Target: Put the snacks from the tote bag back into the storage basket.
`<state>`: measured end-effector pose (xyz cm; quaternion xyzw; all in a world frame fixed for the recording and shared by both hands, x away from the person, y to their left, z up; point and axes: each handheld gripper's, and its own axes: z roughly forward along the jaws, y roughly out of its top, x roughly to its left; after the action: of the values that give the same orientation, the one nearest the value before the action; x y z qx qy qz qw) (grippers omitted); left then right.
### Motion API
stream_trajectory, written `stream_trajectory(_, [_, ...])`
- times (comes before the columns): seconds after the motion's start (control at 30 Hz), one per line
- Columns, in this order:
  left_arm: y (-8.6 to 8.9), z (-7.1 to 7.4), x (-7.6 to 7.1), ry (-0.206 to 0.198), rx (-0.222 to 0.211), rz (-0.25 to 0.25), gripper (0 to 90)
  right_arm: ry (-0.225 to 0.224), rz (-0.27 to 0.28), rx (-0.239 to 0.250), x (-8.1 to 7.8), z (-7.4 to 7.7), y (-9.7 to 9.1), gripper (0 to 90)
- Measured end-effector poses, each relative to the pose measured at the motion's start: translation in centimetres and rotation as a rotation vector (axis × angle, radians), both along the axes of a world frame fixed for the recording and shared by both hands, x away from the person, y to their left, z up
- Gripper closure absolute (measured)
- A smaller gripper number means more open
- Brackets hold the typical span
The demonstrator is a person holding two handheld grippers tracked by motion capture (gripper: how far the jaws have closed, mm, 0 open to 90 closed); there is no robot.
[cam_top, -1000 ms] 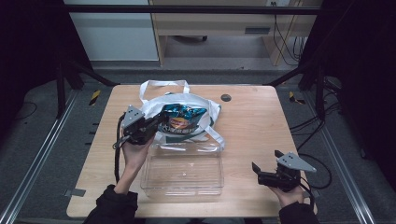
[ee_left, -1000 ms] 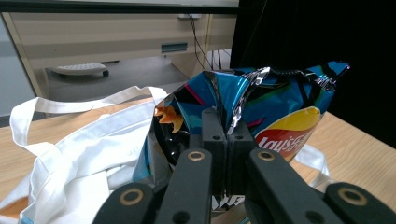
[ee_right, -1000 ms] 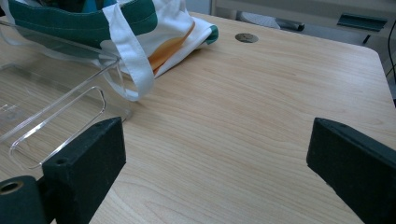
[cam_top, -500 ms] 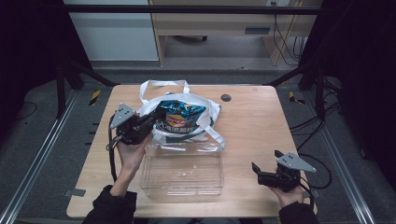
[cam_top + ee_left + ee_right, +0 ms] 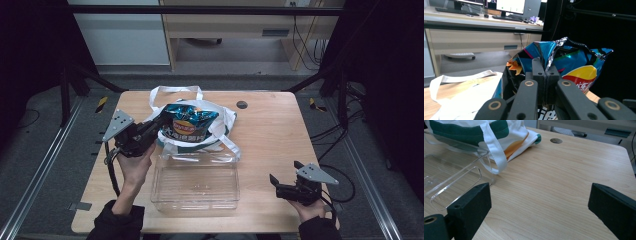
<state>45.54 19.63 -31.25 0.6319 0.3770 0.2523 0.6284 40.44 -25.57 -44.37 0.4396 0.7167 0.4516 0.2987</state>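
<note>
Chip bag (image 5: 190, 126), blue and foil-lined with a yellow and red logo, sits just left of the middle of the high view, lifted at its left end above the white tote bag (image 5: 220, 122). The left gripper (image 5: 156, 126) has its jaws pressed together on a crumpled fold of the bag's edge; in the left gripper view the two black jaws meet at centre frame with the shiny foil pinched between them, and the chip bag (image 5: 574, 67) spreads out to the right and above them. The person's left hand (image 5: 131, 162) holds this gripper from the lower left, with a dark sleeve at the bottom edge.

Around the chip bag, the tote bag lies open on the wooden table (image 5: 270, 125), its white handles (image 5: 175, 91) looping toward the top of the frame. In the left gripper view the tote's handle (image 5: 461, 77) lies at lower left. Just below the tote in the high view stands a clear plastic bin (image 5: 196, 181), its upper rim touching the tote's fabric.

At the lower right of the high view, the right gripper (image 5: 280, 186) rests low over the table, well apart from the bin, with its jaws spread wide. In the right gripper view the jaws stand at the two lower corners with bare wood between them; the bin (image 5: 451, 177) and the tote's green-trimmed cloth (image 5: 499, 137) occupy the upper left. A small dark round disc (image 5: 242, 104) is set in the table near its far edge.
</note>
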Motion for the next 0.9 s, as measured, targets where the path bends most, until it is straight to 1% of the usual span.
stream_trajectory(0.17, [-0.1, 0.3, -0.7, -0.008, 0.000, -0.011, 89.6, 0.002, 0.001, 0.000, 0.0, 0.0, 0.0, 5.1])
stream_trajectory(0.23, [-0.2, 0.4, -1.0, -0.009, 0.010, -0.014, 89.6, -0.003, 0.002, -0.001, -0.1, 0.0, 0.0, 5.1])
stream_trajectory(0.43, [-0.4, 0.3, -1.7, -0.002, 0.017, -0.023, 89.7, -0.003, 0.003, -0.003, -0.1, 0.0, 0.0, 5.1])
stream_trajectory(0.67, [-0.8, 0.4, -3.0, -0.002, 0.030, -0.042, 89.7, -0.004, 0.000, -0.001, -0.1, 0.1, -0.1, 5.1])
stream_trajectory(0.73, [-1.0, 0.4, -3.7, -0.005, 0.042, -0.051, 89.7, -0.006, 0.000, -0.002, -0.2, 0.1, -0.1, 5.1])
stream_trajectory(0.9, [-1.0, 0.2, -4.3, -0.003, 0.046, -0.061, 89.7, -0.005, 0.000, -0.001, -0.2, 0.1, -0.1, 5.1])
